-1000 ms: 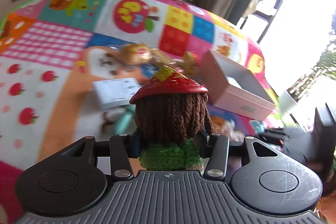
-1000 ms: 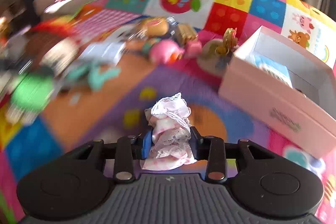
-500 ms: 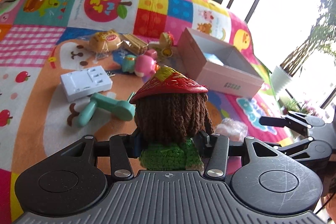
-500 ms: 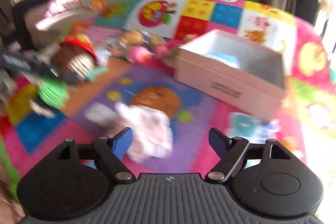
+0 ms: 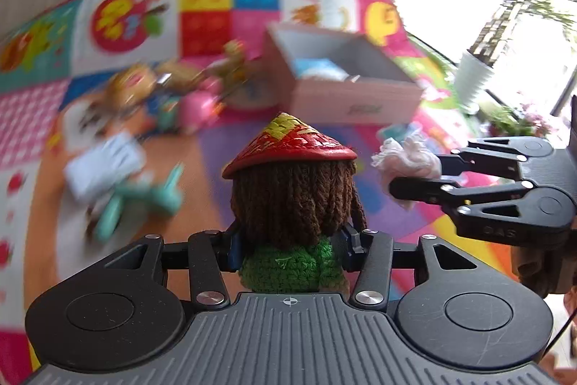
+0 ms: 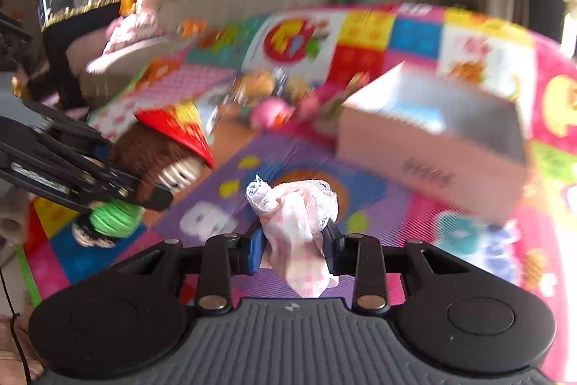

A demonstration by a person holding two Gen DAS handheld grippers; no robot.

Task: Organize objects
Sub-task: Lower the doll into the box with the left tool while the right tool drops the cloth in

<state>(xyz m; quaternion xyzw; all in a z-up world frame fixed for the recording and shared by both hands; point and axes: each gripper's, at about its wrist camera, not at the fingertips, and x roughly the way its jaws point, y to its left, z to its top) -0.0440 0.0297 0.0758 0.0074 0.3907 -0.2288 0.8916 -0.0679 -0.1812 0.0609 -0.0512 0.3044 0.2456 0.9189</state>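
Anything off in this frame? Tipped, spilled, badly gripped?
Nothing spilled or broken. The pink box sits upright and open on the play mat. The left gripper holds the crochet doll upright. The right gripper is closing on the crumpled lace cloth, which bunches unevenly between its jaws.

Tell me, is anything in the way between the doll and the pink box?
Nothing visible. The doll, held in the left gripper, faces bare mat up to the box. The toy pile lies left of that path.
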